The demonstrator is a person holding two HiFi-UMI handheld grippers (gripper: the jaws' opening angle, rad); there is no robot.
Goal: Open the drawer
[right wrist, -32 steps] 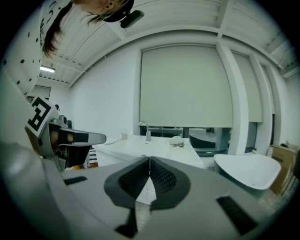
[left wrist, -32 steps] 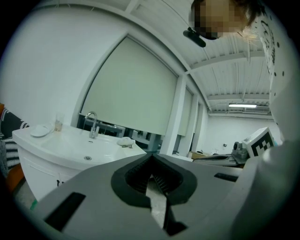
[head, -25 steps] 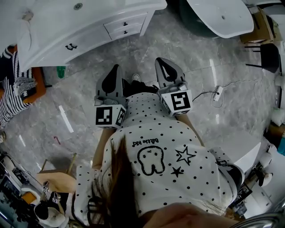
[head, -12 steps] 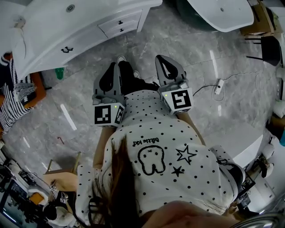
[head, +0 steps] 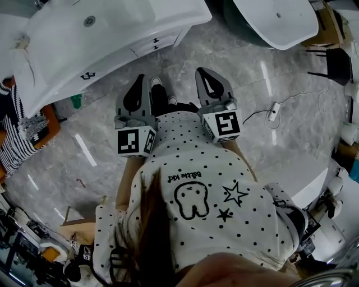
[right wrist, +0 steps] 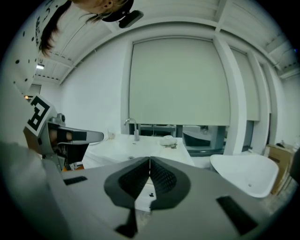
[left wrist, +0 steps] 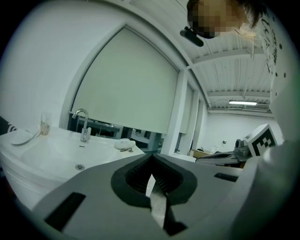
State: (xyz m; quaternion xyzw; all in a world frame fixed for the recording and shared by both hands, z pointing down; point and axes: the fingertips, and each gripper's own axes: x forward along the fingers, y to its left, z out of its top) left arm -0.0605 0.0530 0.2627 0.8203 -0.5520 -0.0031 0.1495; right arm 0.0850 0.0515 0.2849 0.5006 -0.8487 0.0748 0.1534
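A grey marble floor carries a white washstand at the upper left, its small drawers with dark handles facing the open floor. A basin sunk in the washstand's top has a drain. On that top stand a chrome tap and a glass, with a shallow dish near the glass and a pale lump well to the other side. On the floor lie a power strip and its cable; a white tub and a black chair stand farther off.
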